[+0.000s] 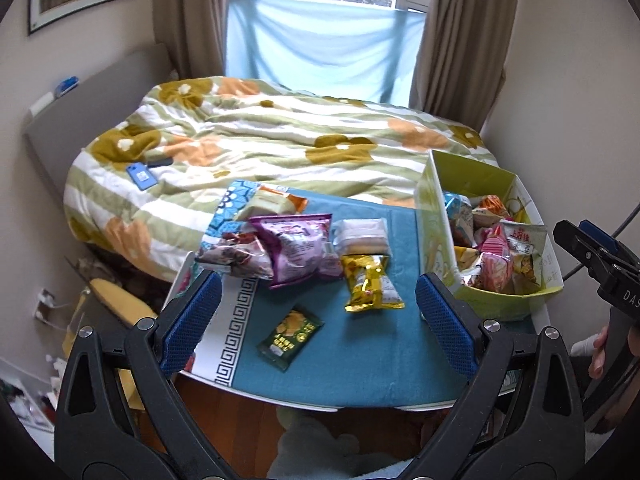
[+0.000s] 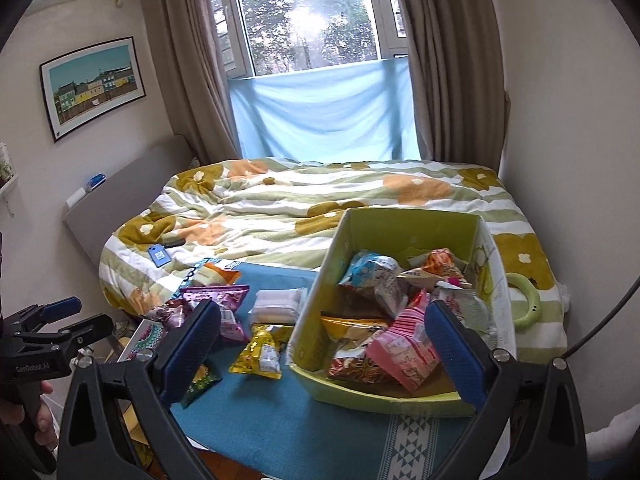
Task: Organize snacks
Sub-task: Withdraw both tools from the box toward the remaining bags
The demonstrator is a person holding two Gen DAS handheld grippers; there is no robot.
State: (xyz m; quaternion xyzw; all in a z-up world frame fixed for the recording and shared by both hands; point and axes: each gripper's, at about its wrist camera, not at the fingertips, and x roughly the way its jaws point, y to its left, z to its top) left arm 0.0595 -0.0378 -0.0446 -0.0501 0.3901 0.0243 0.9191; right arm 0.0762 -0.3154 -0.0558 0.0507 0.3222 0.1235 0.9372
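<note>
Snacks beside box, hand-held grippers agape

Desk: box at right, holding a heap of snack packets. Loose packets left of box; one flat packet nearest front edge. Bed behind desk; phone on bed, left.

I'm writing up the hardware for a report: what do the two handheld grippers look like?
Both are matte black plastic frames with silver screws at the pivots. Each finger ends in a dark blue textured pad. The right gripper shows white lettering starting "DAS" on its side; the left gripper reads "GenRobot.AI". A thin dark cable curves past the right one. Bare fingers wrap the handles; no sleeves show.
</note>
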